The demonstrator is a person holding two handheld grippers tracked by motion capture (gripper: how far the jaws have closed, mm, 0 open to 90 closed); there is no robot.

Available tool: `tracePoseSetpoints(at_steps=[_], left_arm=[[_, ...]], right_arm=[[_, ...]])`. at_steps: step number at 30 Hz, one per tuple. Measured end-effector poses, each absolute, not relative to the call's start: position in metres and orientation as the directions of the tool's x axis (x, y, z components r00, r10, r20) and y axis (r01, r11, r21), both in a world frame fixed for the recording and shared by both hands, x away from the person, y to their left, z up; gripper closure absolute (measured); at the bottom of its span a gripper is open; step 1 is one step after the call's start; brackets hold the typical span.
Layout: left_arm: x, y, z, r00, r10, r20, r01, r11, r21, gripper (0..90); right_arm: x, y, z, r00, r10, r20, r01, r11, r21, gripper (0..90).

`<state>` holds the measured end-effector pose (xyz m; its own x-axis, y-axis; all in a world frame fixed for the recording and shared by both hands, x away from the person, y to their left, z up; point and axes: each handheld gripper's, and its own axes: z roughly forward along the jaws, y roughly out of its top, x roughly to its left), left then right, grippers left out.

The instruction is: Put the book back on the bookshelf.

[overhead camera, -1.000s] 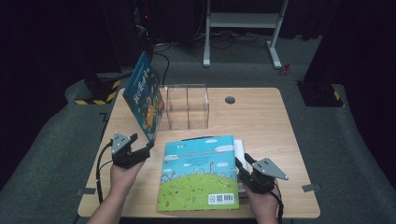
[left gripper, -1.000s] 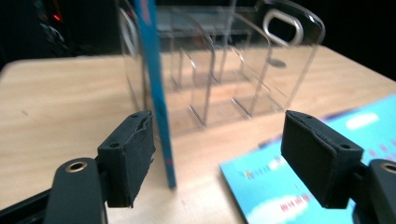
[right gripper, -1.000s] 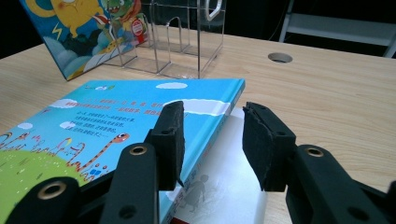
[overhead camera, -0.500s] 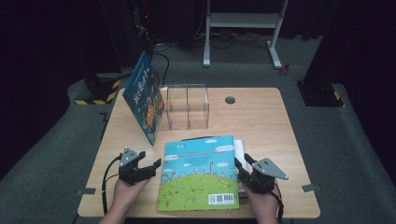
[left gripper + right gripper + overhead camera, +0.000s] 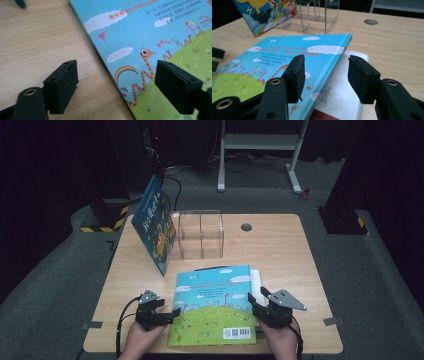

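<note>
Picture book (image 5: 214, 304) is being straddled at both side edges by the parted left gripper (image 5: 170, 312) and right gripper (image 5: 252, 301); both should be closed squarely.

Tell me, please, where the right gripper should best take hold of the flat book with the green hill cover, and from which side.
Probably the book's right edge, approached from the right by the right gripper. That edge rests raised on a white book, so a jaw may slide underneath.
</note>
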<state>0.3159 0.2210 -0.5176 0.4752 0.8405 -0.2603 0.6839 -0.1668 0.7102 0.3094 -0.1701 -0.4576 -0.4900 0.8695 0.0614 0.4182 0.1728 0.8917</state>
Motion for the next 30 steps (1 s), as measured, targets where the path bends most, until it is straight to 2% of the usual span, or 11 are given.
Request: tracePoseSetpoints(at_steps=[7, 19, 30], left_arm=[[0.316, 0.215, -0.521, 0.492, 0.828, -0.271, 0.687, -0.178, 0.704, 15.8], [0.316, 0.205, -0.522, 0.539, 0.787, -0.300, 0.678, -0.194, 0.709, 14.1], [0.315, 0.198, -0.523, 0.545, 0.781, -0.305, 0.679, -0.197, 0.707, 8.0]], right_arm=[[0.311, -0.159, -0.465, -0.534, 0.841, 0.090, 0.485, 0.218, 0.847, 39.0], [0.313, -0.153, -0.474, -0.527, 0.835, 0.158, 0.585, 0.222, 0.780, 31.0], [0.316, -0.154, -0.477, -0.525, 0.829, 0.191, 0.611, 0.211, 0.763, 27.9]])
